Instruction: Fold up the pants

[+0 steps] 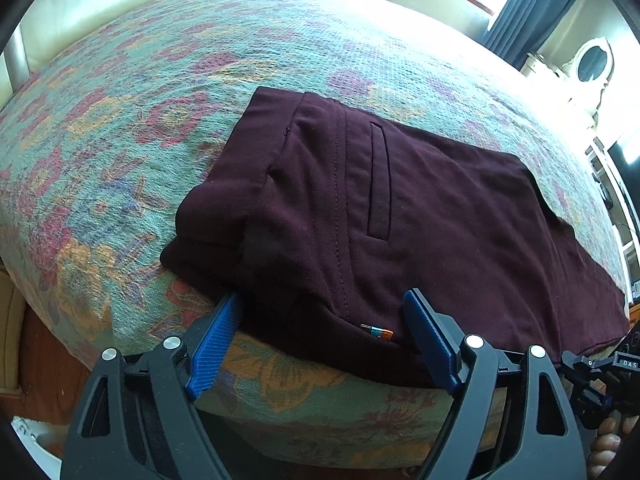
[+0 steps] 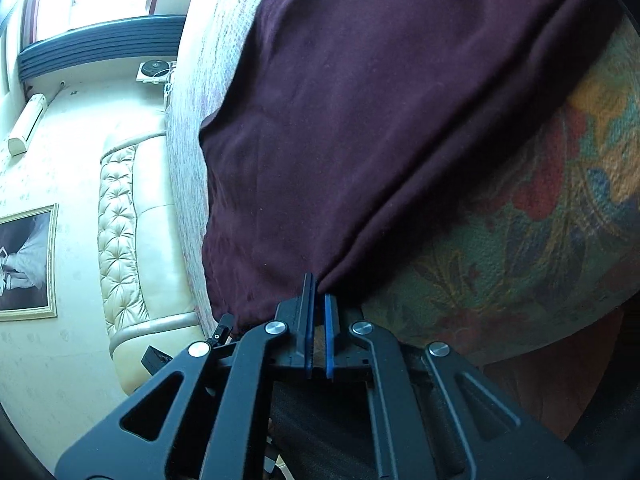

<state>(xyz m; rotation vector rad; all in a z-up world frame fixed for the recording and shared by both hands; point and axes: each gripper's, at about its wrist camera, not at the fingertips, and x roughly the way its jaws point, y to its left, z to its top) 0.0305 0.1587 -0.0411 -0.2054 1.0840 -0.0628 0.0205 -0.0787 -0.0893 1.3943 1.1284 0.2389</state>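
Note:
Dark maroon pants (image 1: 400, 208) lie flat on a floral bedspread (image 1: 140, 120), waistband end toward me at the near bed edge, a back pocket slit facing up. My left gripper (image 1: 324, 312) is open, its blue pads on either side of the waistband's near edge, holding nothing. In the right wrist view the pants (image 2: 380, 120) fill the frame. My right gripper (image 2: 318, 292) is shut on the hem edge of the pants at the bed's side. The right gripper also shows at the far right of the left wrist view (image 1: 600, 368).
The bedspread (image 2: 540, 220) drapes over the bed edge. A cream tufted headboard (image 2: 120, 220) and a framed picture (image 2: 28, 260) stand beyond. Dark curtains (image 1: 520, 12) and a window are behind the bed. A white ornate mirror (image 1: 592, 64) stands at the right.

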